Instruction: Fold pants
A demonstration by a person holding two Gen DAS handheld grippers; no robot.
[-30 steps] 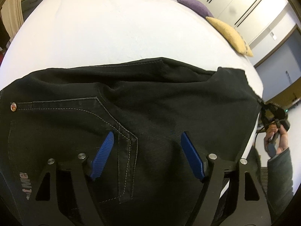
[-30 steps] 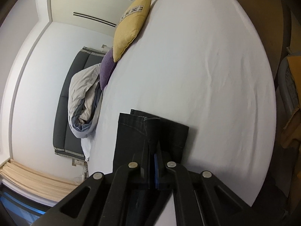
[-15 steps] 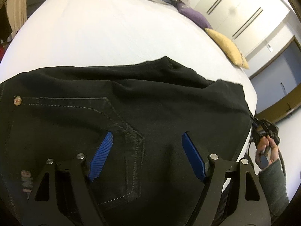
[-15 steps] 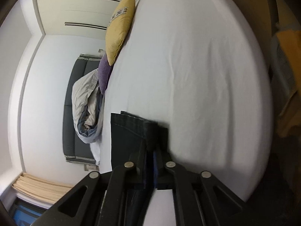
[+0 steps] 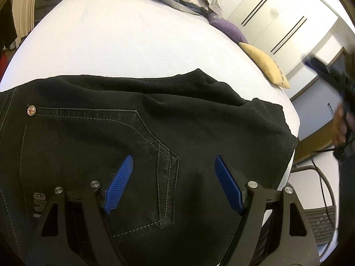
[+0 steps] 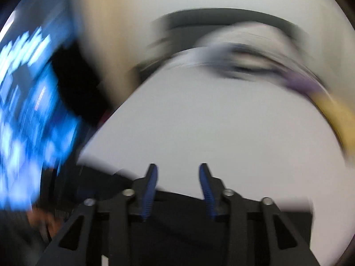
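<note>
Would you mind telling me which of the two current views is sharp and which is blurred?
Left wrist view: sharp on the black pants and white bed, with fisheye bending at the edges; only the right gripper is smeared. Right wrist view: heavy motion blur across the room and bedding, though its own jaws, standing apart, stay crisp.

White bed (image 5: 133,44), yellow cushion (image 5: 265,65), white wardrobe doors (image 5: 277,22) behind.
</note>
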